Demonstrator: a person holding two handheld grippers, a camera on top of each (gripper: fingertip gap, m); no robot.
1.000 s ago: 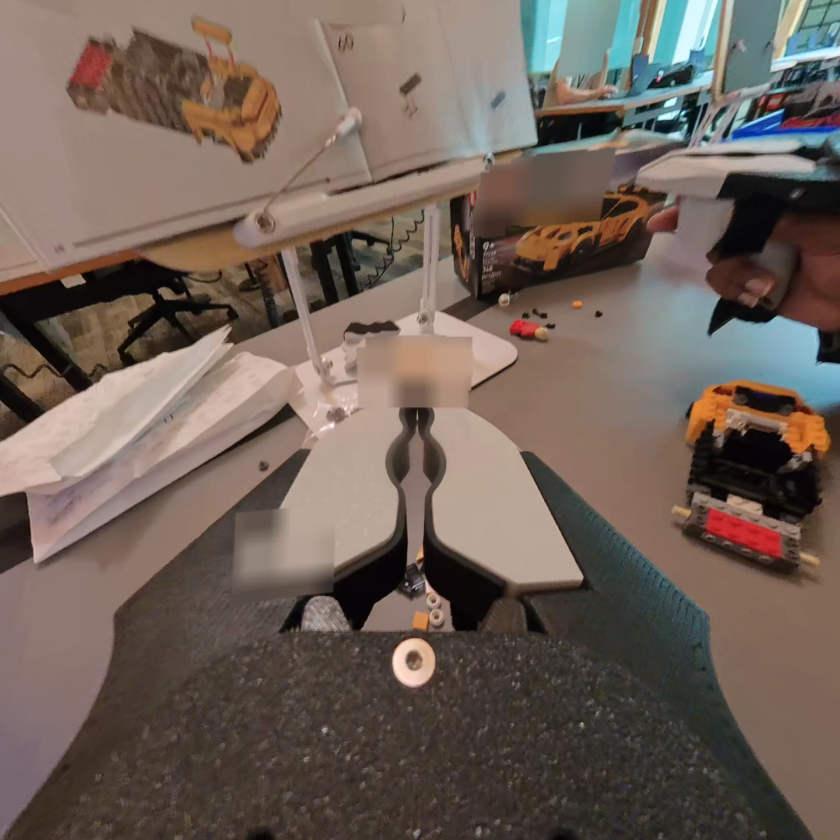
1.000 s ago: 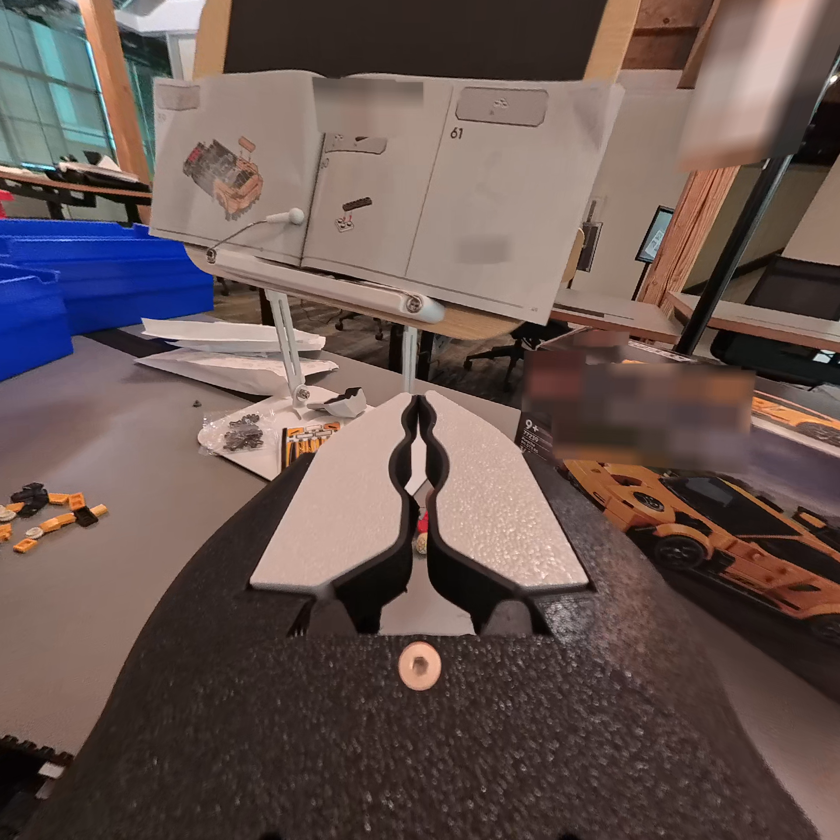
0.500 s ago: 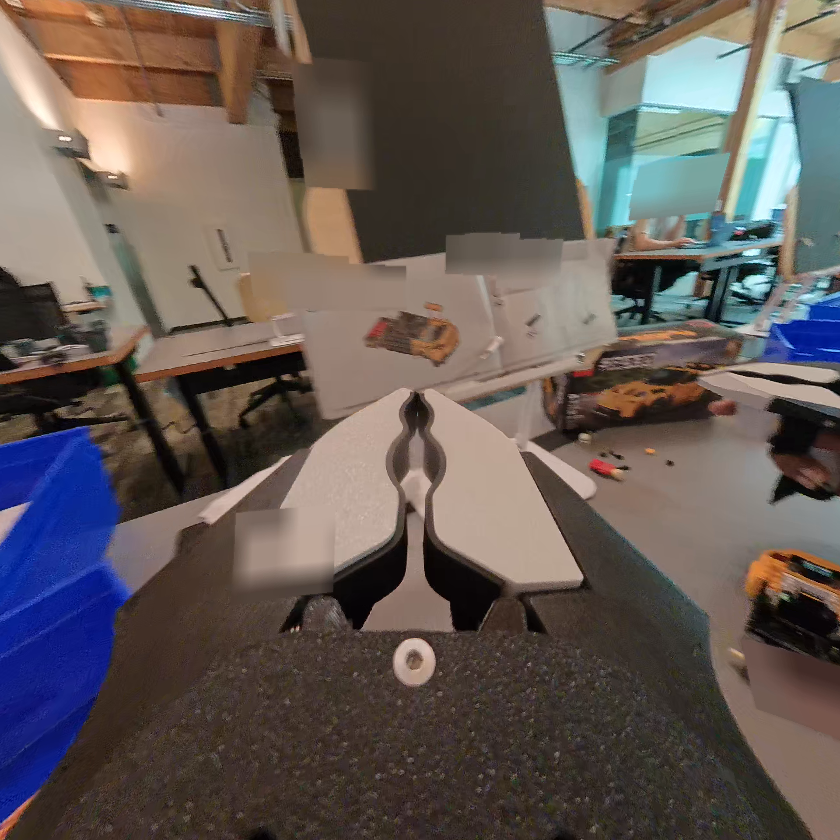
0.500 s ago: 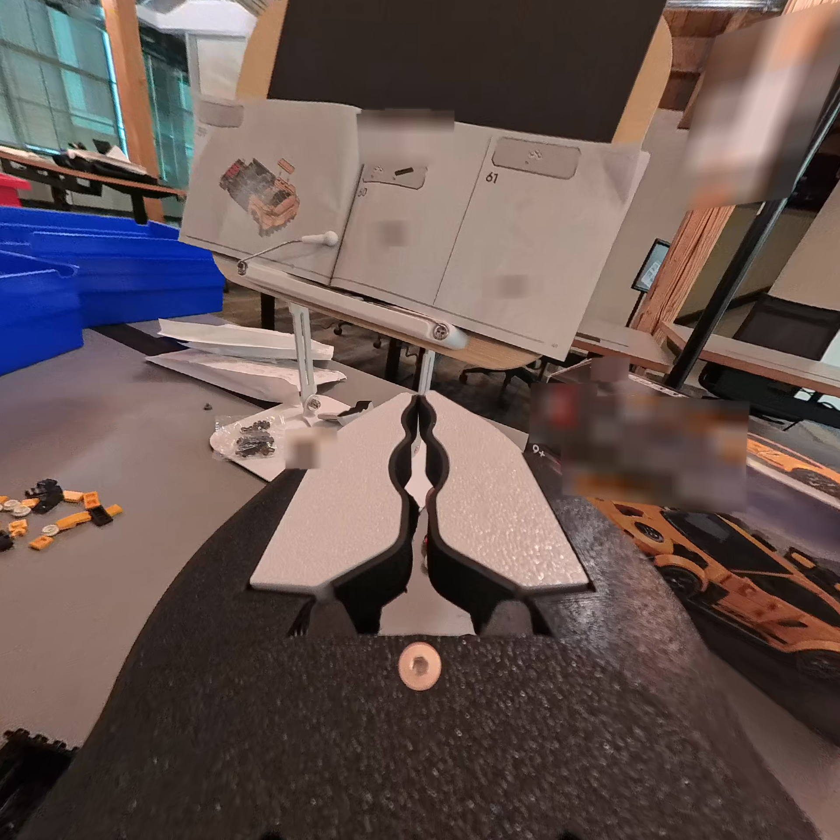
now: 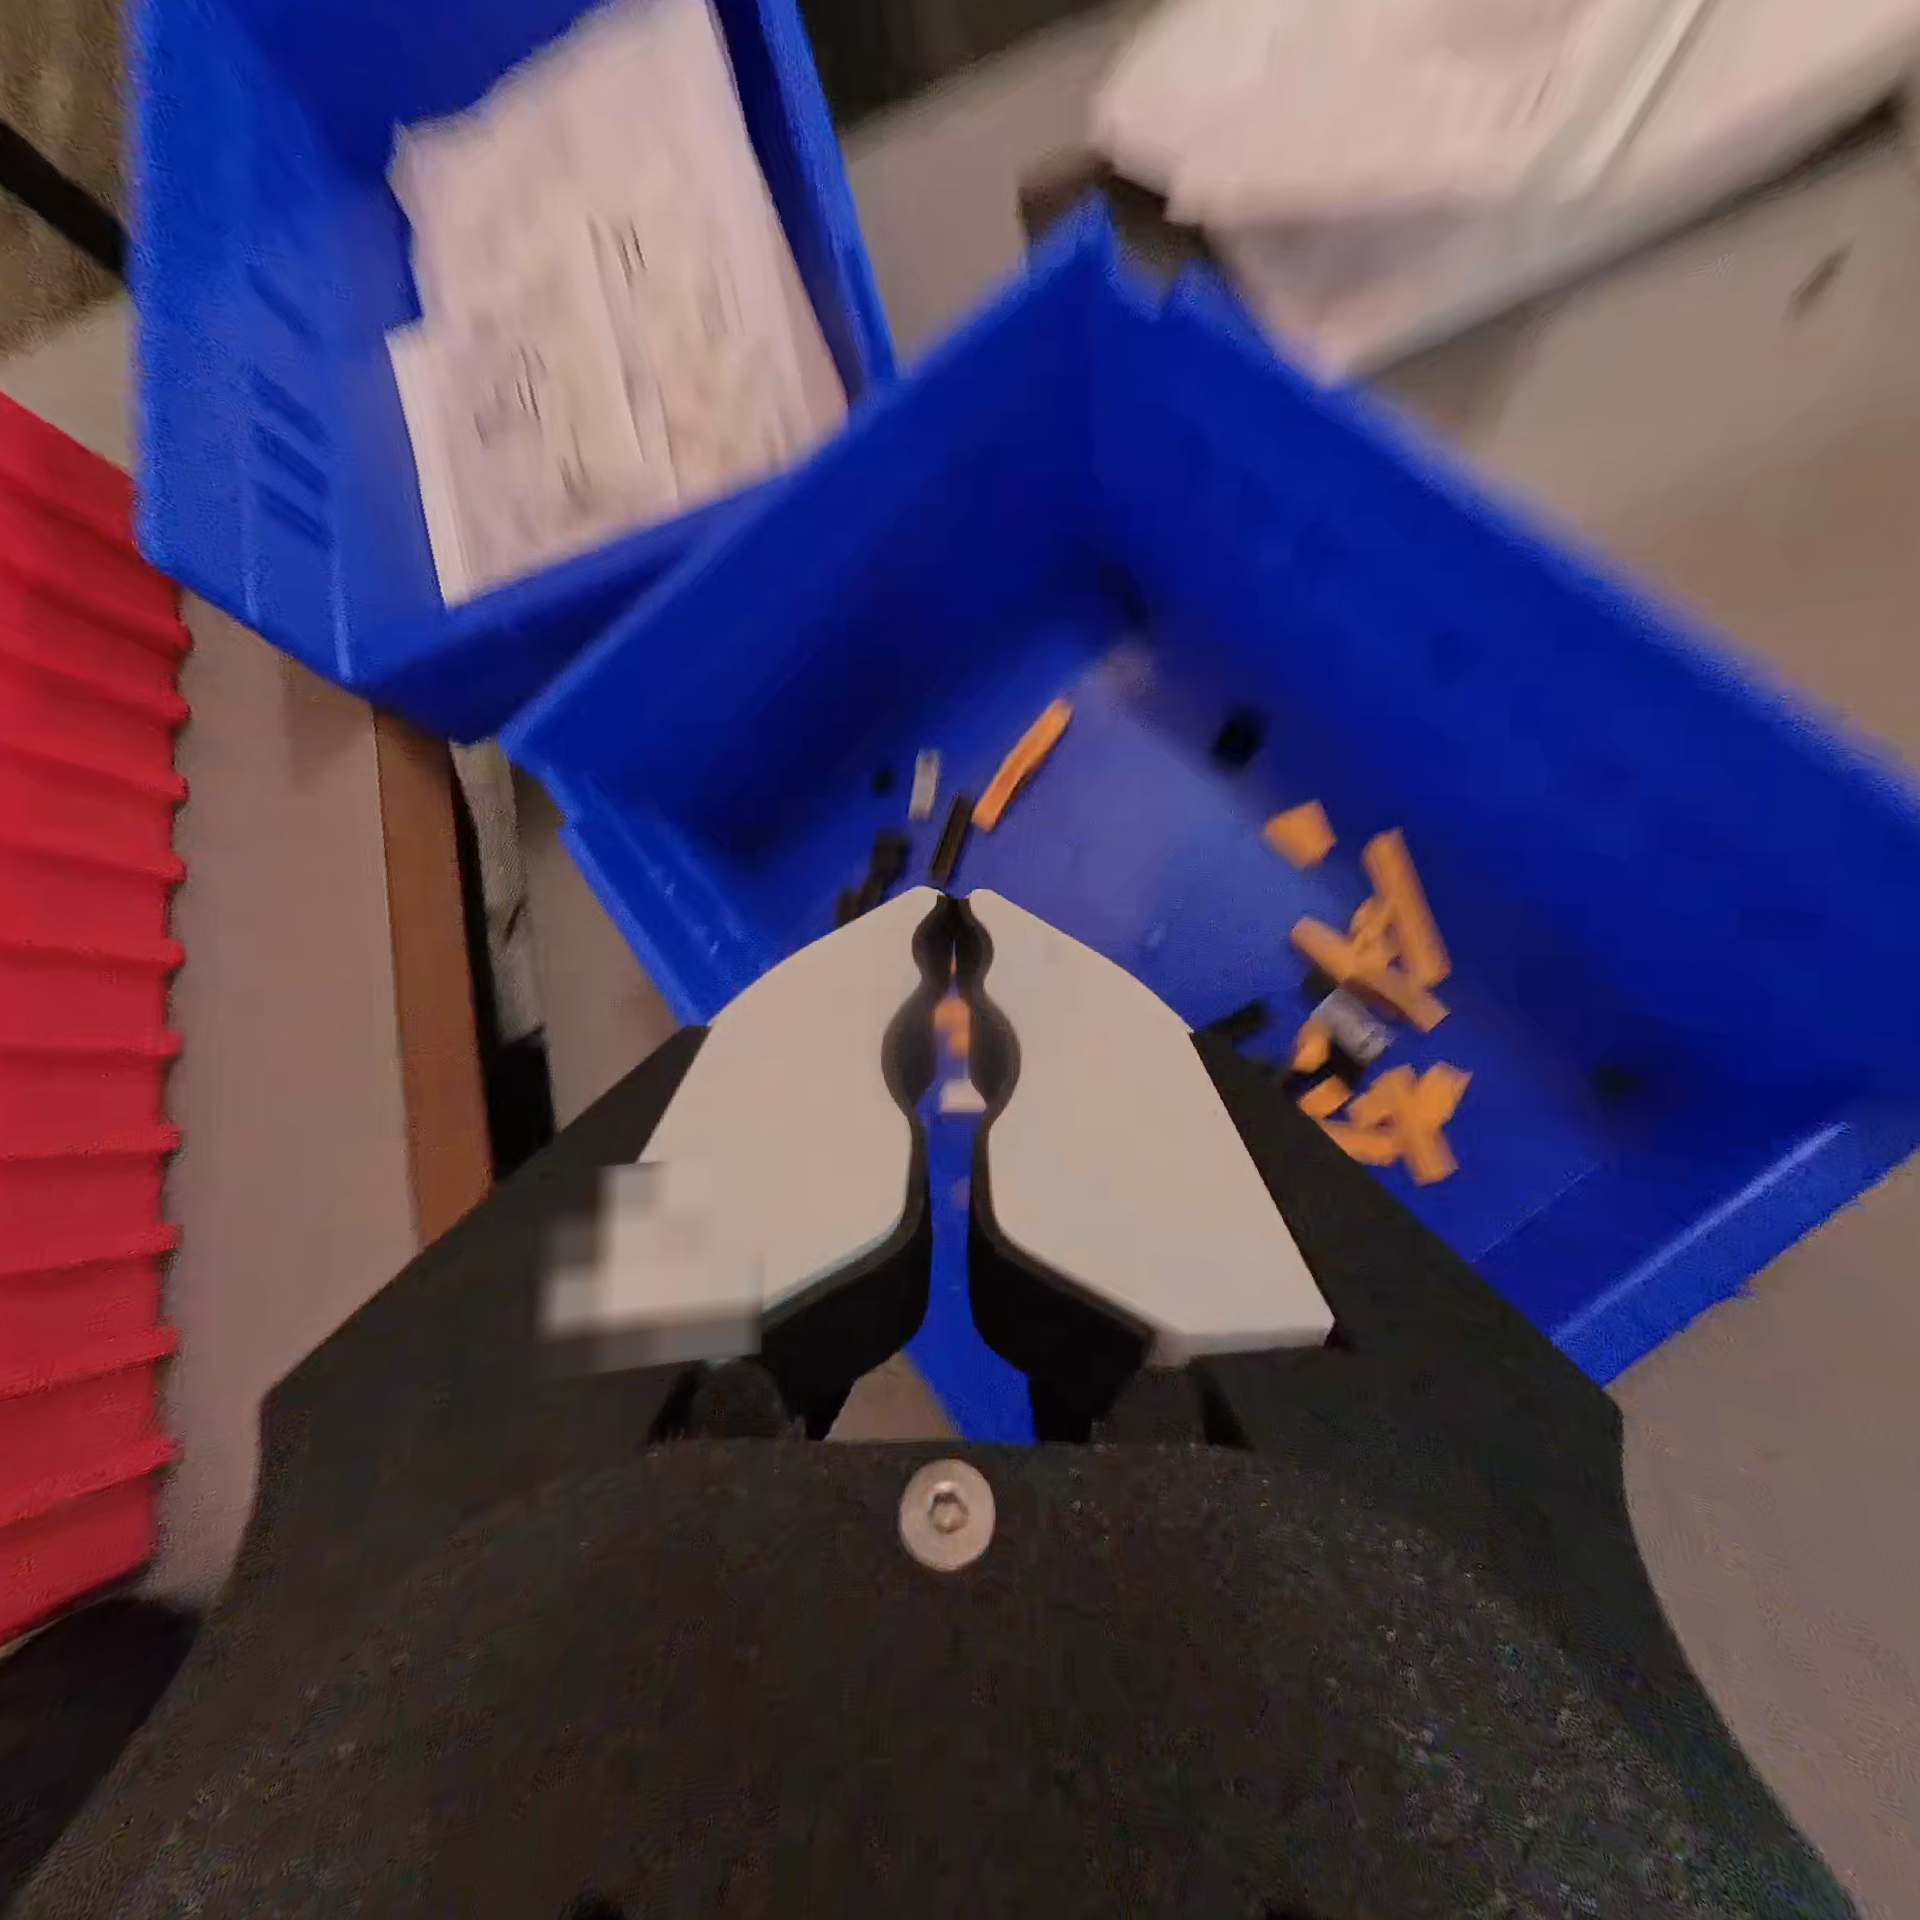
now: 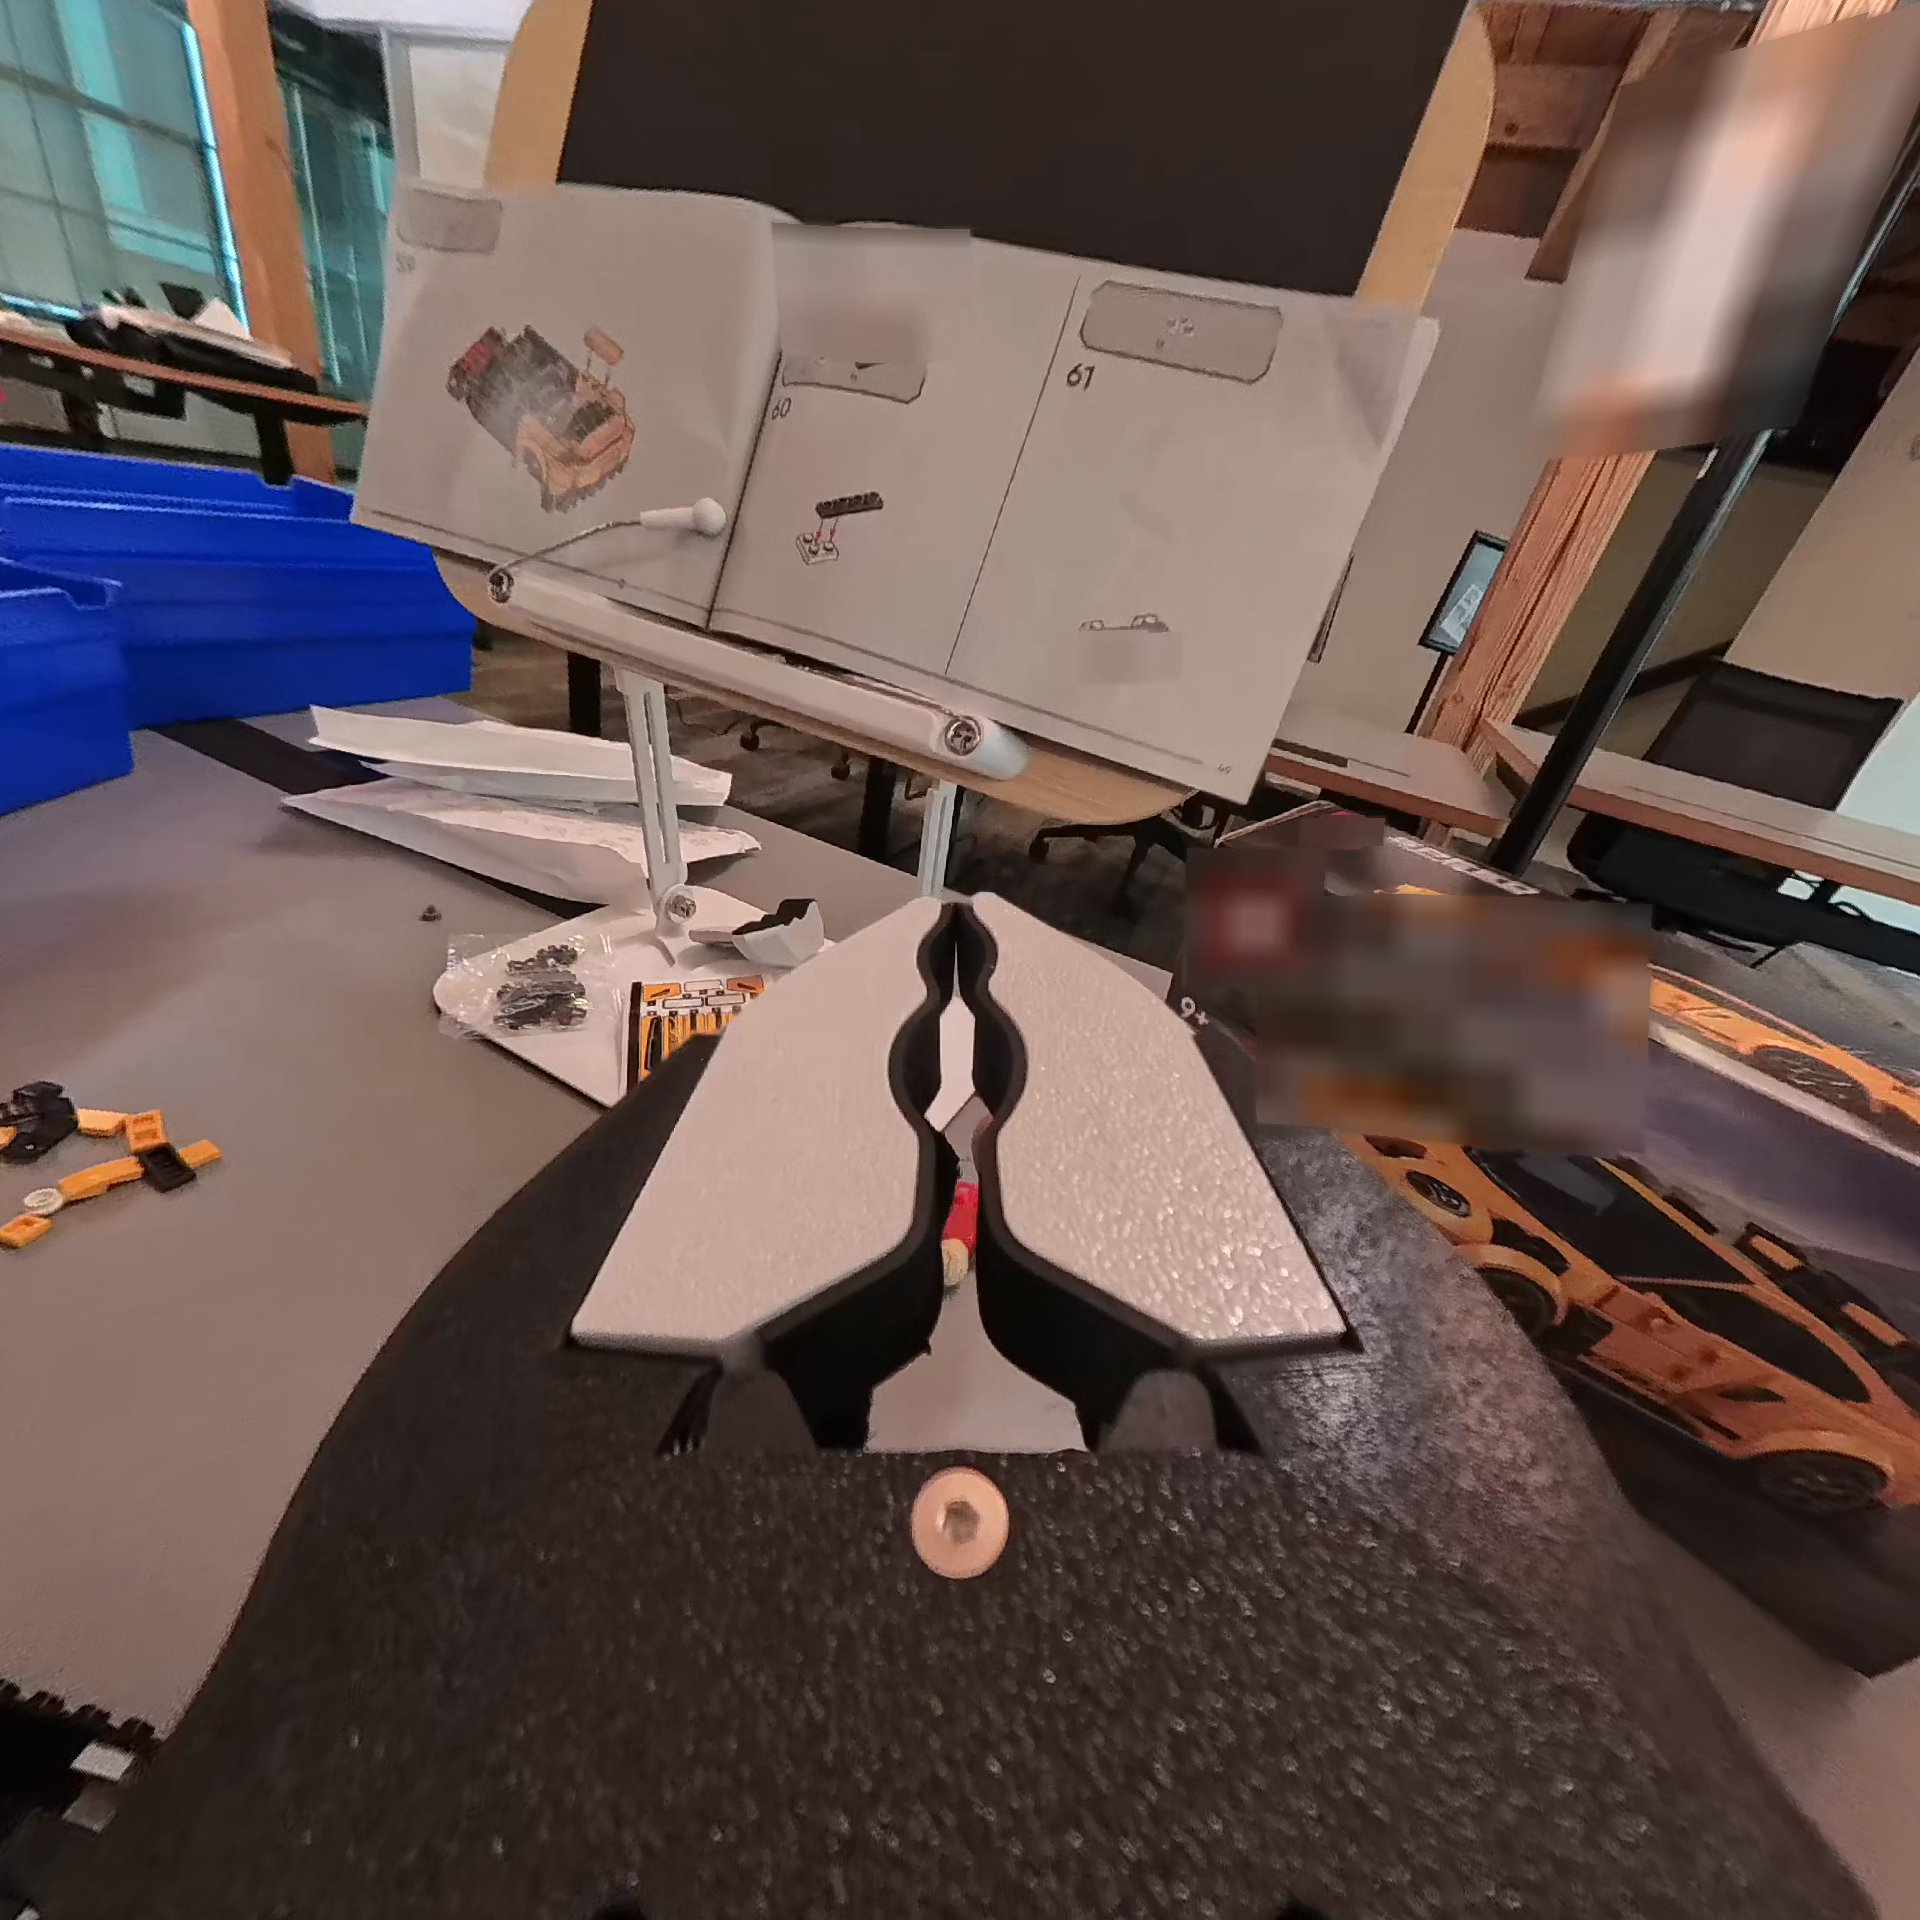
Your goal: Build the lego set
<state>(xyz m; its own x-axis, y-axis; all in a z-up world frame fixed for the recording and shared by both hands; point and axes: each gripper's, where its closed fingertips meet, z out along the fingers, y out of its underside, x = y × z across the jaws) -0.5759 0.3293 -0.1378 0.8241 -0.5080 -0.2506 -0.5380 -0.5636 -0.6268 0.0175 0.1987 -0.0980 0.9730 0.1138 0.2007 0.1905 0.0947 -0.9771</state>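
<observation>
My left gripper (image 5: pixel 948 902) is shut and empty, pointing down over a blue bin (image 5: pixel 1558 665) that holds several loose orange pieces (image 5: pixel 1371 987) and a few black ones (image 5: pixel 951 831); the view is blurred. My right gripper (image 6: pixel 954 912) is shut and empty, held above the grey table, facing the open instruction booklet (image 6: pixel 894 468) on its stand. A small red piece (image 6: pixel 964 1210) lies on the table below its fingers. Loose orange and black pieces (image 6: pixel 104 1153) lie on the table at the left.
A second blue bin (image 5: pixel 260 364) holding white paper and a red ribbed bin (image 5: pixel 73 1039) stand left of the left gripper. Blue bins (image 6: pixel 208 613), white paper bags (image 6: pixel 520 810), a small parts bag (image 6: pixel 530 987), a sticker sheet (image 6: pixel 686 1013) and the set's box (image 6: pixel 1662 1247) surround the stand. My right fingertips sit around 60 cm from my left ones.
My left gripper has swung left and down, from facing the booklet and table to pointing into the blue bin. My right gripper has drawn slightly closer to the booklet stand.
</observation>
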